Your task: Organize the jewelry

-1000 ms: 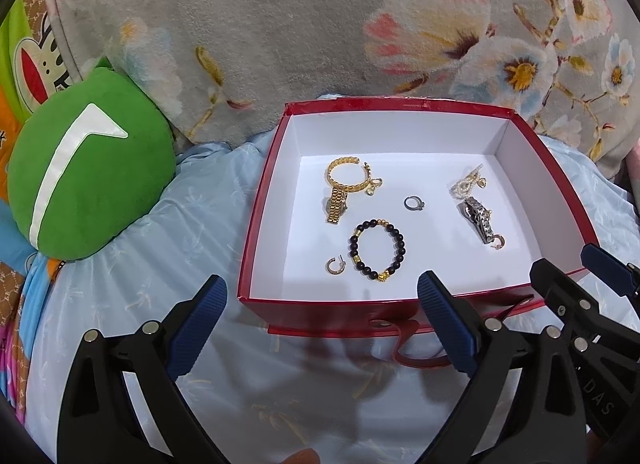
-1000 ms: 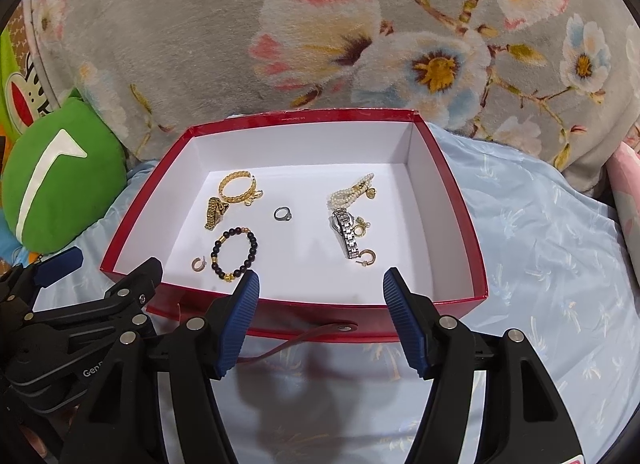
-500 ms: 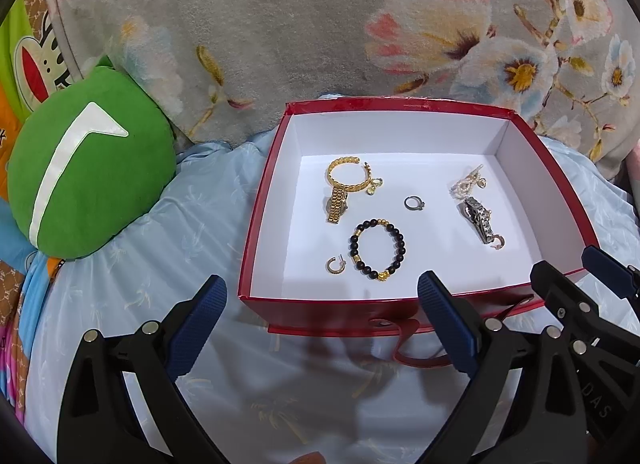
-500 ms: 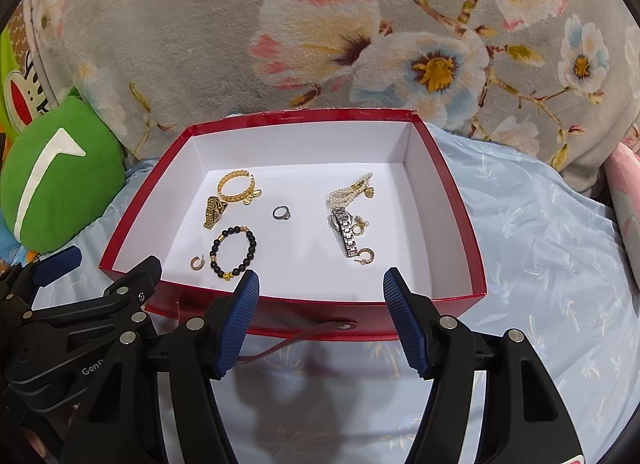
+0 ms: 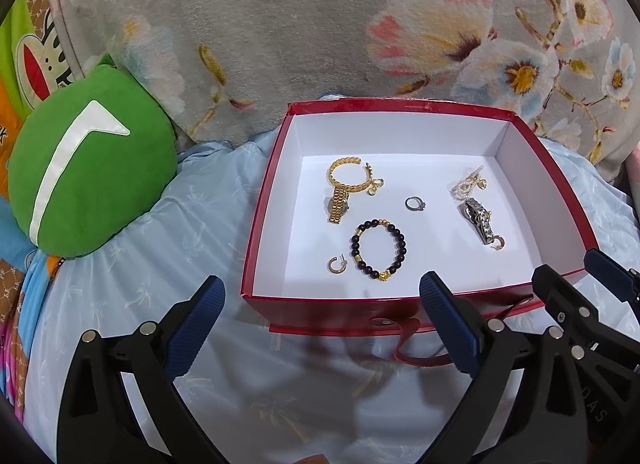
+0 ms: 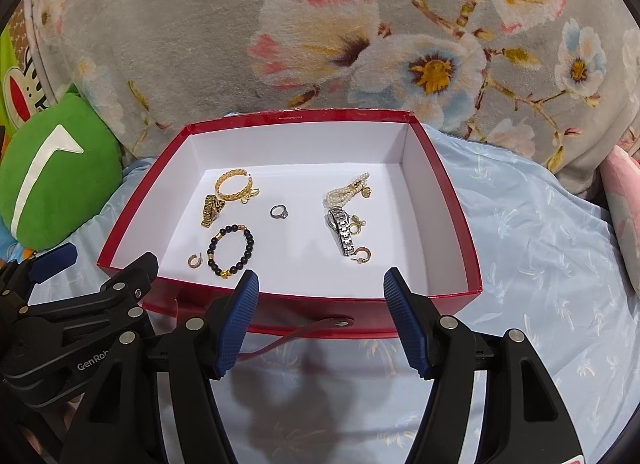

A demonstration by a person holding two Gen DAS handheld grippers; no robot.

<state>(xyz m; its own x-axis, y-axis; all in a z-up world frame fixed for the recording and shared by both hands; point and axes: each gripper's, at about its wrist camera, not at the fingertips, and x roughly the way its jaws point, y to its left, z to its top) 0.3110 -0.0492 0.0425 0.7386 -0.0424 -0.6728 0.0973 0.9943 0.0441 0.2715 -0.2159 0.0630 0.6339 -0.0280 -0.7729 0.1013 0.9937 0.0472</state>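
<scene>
While both grippers (image 5: 320,304) (image 6: 320,304) gape, jewelry (image 5: 378,248) in box (image 5: 400,306)

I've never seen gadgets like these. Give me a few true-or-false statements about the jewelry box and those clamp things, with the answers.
1. The red box has no lid on it. True.
2. The black bead bracelet is clamped in the right gripper. False: it lies on the box floor, and the fingers are open and empty.
3. The silver ring lies apart from the other pieces. True.
4. The left gripper is reaching inside the box. False: it is outside, before the near wall.
5. The gold watch lies on the bedsheet. False: it is in the box.
</scene>
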